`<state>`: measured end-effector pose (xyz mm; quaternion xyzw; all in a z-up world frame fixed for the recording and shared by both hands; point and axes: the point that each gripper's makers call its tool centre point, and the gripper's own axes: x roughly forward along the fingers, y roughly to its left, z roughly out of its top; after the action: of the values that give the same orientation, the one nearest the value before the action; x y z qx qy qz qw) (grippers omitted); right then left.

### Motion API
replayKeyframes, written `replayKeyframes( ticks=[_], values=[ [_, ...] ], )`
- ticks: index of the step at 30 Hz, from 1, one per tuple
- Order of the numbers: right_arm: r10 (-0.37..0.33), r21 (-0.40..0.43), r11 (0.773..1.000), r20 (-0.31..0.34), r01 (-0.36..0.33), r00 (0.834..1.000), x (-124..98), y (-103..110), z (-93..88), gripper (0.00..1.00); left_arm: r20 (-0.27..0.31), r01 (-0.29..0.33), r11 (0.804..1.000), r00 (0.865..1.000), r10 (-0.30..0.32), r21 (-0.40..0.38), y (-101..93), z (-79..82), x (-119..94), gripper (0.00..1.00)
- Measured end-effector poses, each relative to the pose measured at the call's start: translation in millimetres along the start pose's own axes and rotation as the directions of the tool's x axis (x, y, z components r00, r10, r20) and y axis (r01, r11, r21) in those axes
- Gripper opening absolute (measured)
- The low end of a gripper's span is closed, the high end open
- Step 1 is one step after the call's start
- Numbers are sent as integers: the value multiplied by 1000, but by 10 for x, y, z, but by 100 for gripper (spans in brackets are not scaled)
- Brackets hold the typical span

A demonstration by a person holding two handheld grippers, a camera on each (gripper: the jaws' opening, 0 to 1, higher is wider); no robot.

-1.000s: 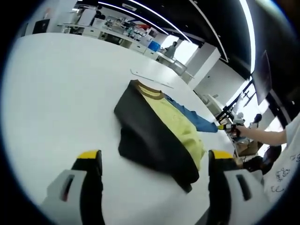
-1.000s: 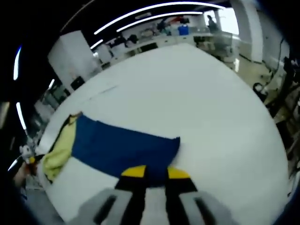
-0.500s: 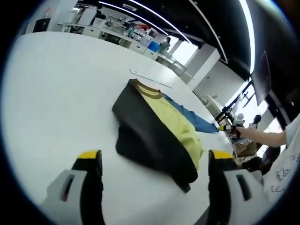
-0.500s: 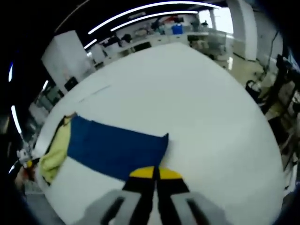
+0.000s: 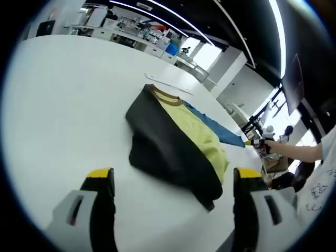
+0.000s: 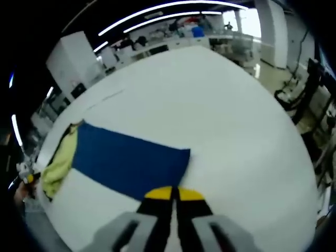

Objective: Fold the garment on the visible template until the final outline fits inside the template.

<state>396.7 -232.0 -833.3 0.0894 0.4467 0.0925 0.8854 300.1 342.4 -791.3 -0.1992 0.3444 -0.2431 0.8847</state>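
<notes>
One garment (image 5: pixel 176 144), black, yellow and blue, lies partly folded on the white bench (image 5: pixel 63 105), nearer the person's edge than the far one. Its blue sleeve (image 6: pixel 128 164) is spread flat, the cuff pinched between the clenched right tongs (image 6: pixel 174 192). Left tongs (image 5: pixel 173 176) hang spread wide, released, above the black side, touching nothing.
</notes>
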Motion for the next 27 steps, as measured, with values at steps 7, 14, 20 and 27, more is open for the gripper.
replayKeyframes(
  ticks=[7,14,20,27],
  values=[
    [60,-47,997,75,-57,995,-103,153,72,24,-30,9,1000,1000,-8,27,-4,-101,36,91],
    [156,-142,981,150,-135,976,-280,554,153,44,-54,32,999,998,-30,40,-46,-192,56,91],
    [227,-196,963,216,-186,950,-477,926,279,64,-62,46,997,997,-42,63,-155,-264,52,91],
    [299,-335,915,181,-227,937,-597,1340,160,78,-83,72,994,994,-65,82,-316,-414,95,91]
  ],
)
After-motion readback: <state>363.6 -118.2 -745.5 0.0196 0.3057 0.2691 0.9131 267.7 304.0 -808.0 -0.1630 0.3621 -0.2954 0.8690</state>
